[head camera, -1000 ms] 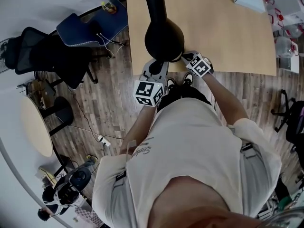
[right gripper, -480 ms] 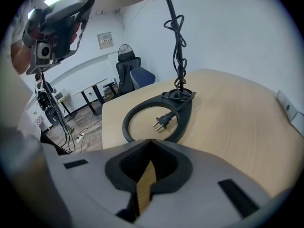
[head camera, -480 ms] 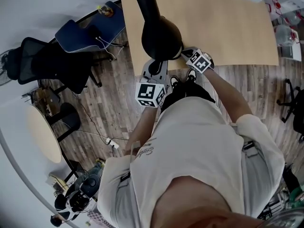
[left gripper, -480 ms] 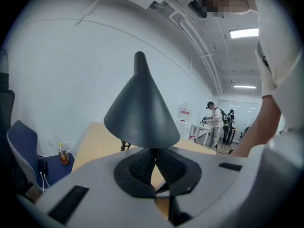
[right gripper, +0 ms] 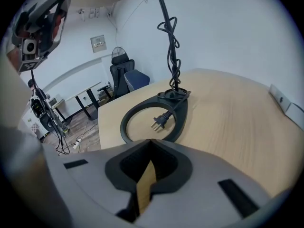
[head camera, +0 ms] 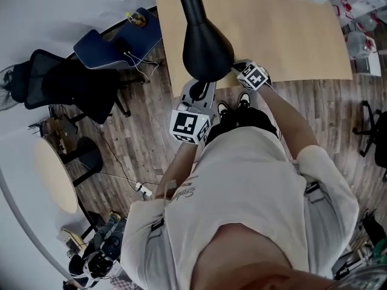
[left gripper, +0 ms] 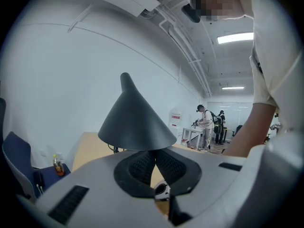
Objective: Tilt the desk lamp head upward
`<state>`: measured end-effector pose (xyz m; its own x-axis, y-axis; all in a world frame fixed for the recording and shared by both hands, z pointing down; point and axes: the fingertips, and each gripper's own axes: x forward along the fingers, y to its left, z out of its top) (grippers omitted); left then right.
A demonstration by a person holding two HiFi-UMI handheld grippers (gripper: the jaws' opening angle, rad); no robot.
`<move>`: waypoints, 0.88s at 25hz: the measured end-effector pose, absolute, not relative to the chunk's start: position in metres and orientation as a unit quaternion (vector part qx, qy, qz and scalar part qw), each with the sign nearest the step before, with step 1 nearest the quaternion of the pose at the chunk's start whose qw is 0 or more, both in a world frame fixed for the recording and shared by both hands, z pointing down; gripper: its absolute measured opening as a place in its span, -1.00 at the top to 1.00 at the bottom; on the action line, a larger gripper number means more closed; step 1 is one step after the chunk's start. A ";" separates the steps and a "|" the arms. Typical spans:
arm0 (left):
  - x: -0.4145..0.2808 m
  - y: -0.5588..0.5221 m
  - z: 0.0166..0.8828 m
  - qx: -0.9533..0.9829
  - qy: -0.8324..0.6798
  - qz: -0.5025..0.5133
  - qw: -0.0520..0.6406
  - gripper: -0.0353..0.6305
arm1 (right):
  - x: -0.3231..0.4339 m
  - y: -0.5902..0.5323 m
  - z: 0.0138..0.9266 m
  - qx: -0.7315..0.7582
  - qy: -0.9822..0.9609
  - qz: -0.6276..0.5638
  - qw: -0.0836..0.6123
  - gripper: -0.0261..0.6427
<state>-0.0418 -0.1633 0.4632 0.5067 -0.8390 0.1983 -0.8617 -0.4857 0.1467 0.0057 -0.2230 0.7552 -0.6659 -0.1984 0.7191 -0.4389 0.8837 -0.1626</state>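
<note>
One lamp head, arm cut off

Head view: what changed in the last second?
The lamp head looks longer, more cone-like from above, so it seems to have tipped. The left tongs drew back slightly toward the person. The right tongs stay by the head's right edge; table unchanged. Both are shut, holding nothing.

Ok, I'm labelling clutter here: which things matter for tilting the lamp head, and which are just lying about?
Job: lamp head, lamp base, left gripper, right gripper.
Lying about: blue chair, black chair, round table, bottle.
</note>
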 end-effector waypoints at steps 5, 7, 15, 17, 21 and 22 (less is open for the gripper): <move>-0.035 -0.149 0.437 0.857 -0.503 0.044 0.104 0.85 | 0.010 -0.222 0.757 0.184 -0.894 0.155 0.379 0.94; -0.035 -0.143 0.429 0.849 -0.514 0.048 0.113 0.85 | 0.013 -0.214 0.763 0.169 -0.889 0.151 0.399 0.94; -0.034 -0.140 0.405 0.826 -0.548 0.045 0.128 0.85 | 0.014 -0.208 0.749 0.161 -0.896 0.118 0.396 0.94; -0.035 -0.140 0.405 0.822 -0.553 0.046 0.129 0.85 | 0.006 -0.210 0.743 0.156 -0.903 0.109 0.386 0.94; -0.039 -0.140 0.403 0.818 -0.560 0.045 0.127 0.85 | -0.005 -0.209 0.746 0.126 -0.904 0.097 0.397 0.94; -0.039 -0.141 0.401 0.817 -0.561 0.043 0.126 0.85 | -0.004 -0.208 0.746 0.122 -0.903 0.100 0.400 0.94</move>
<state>-0.0395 -0.1407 0.4006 0.3679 -0.9056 0.2112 -0.9271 -0.3397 0.1582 -0.0045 -0.2079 0.7462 -0.6503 -0.1399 0.7467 -0.2993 0.9506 -0.0825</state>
